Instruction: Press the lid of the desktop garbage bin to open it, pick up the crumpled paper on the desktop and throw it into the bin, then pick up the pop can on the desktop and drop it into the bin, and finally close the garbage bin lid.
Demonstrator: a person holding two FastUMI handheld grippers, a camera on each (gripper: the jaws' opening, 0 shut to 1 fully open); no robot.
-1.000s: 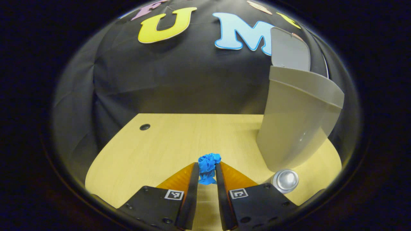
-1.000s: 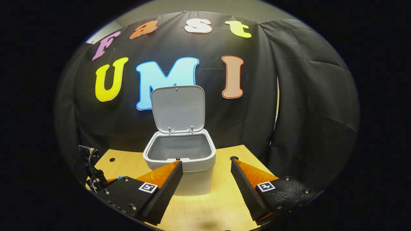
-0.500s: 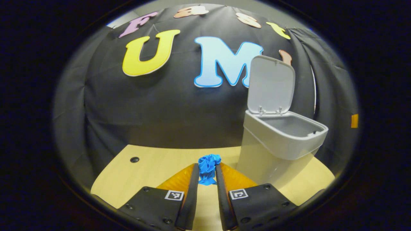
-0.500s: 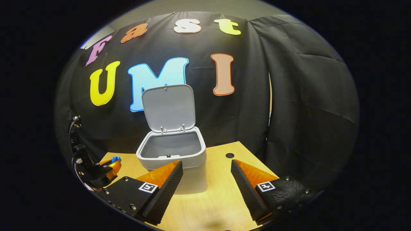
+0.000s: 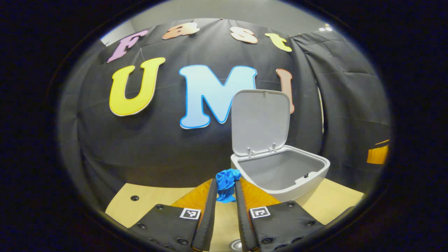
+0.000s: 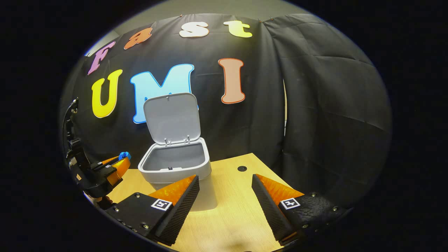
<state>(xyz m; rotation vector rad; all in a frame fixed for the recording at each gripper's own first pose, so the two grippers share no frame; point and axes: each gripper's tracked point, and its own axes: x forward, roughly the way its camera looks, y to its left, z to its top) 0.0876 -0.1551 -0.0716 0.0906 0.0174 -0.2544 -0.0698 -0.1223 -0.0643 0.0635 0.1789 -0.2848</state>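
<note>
Since a second ago the left gripper (image 5: pixel 225 196) has risen from the worktop (image 5: pixel 336 203), and in the left gripper view it pinches the blue crumpled paper (image 5: pixel 225 183) just beside the bin's (image 5: pixel 280 173) open rim, lid (image 5: pixel 260 120) upright. In the right gripper view, the right gripper (image 6: pixel 225 196) hangs spread and empty over the worktop before the bin.

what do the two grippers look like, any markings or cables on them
Both the left gripper and the right gripper have two wedge-shaped fingers on black bodies with small screws, each body bearing a square black-and-white marker tag. In the right gripper view, a black cable rises from behind the left gripper.
</note>
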